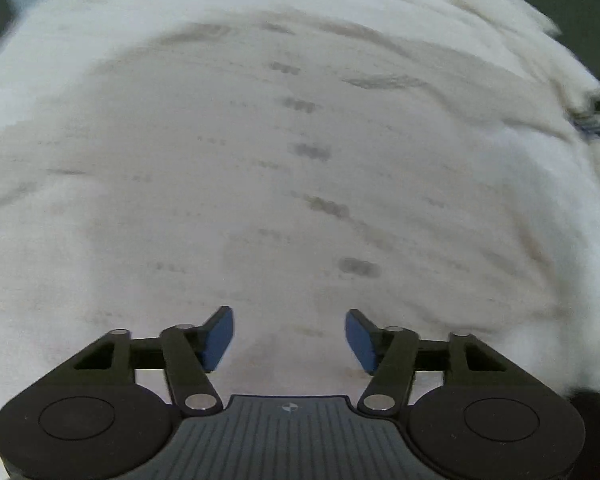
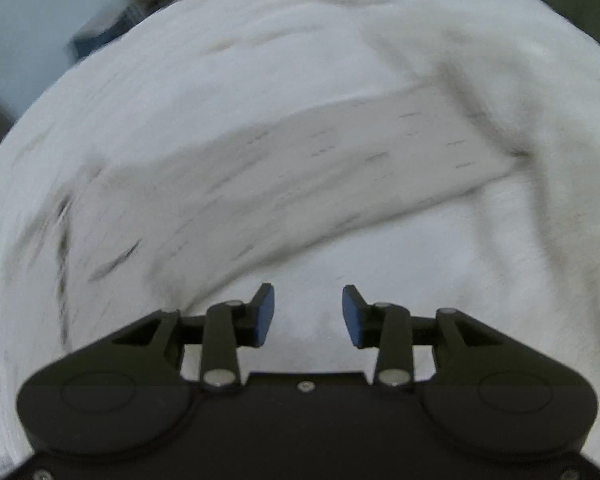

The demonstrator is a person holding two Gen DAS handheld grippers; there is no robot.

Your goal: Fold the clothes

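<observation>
- Left wrist view is showing a white garment (image 1: 284,152) filling nearly the whole frame, lying spread beneath the tool, its pale cloth carrying rows of small dark dashes; the picture is blurring, so finer detail cannot be told.
- Right wrist view is showing the same white garment (image 2: 300,168) lying rumpled, a flat folded band crossing from lower left to upper right, with looser folds bunching at the top.
- Left gripper (image 1: 289,338) is hanging over the cloth with its blue-padded fingers (image 1: 219,340) standing well apart, nothing between them.
- Right gripper (image 2: 308,316) is likewise sitting above the cloth, its blue pads (image 2: 265,316) spread apart and holding nothing.
</observation>
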